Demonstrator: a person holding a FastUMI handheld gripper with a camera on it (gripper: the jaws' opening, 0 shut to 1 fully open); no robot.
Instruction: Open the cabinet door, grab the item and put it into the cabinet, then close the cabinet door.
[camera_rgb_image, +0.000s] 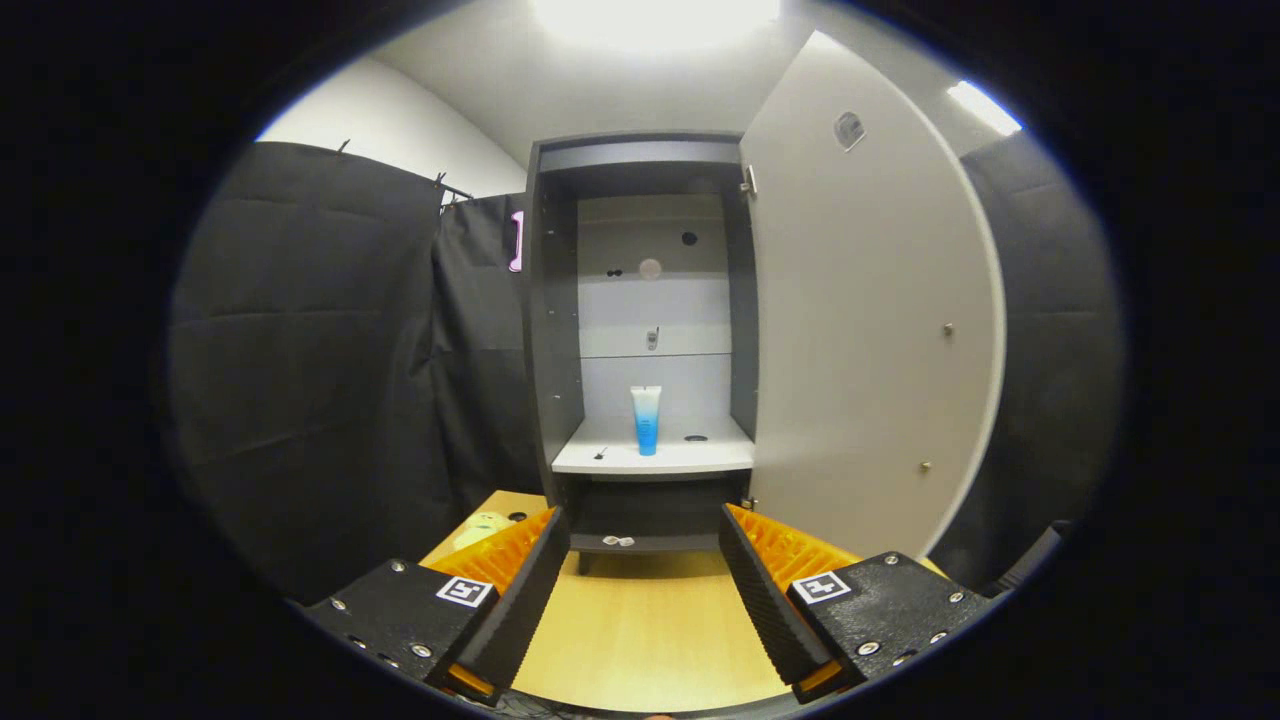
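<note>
Beyond the wide-spread, empty tool (640, 530), a blue-and-white tube (646, 420) stands upright on the cabinet shelf (600, 462).

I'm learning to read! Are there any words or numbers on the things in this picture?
No words or numbers can be read here.
Blue and white tube on the pale cabinet shelf: any print too small to read.
Black and white square markers by the open fingers: patterns, not letters.
Round sticker on the open white cabinet door: blurred.
</note>
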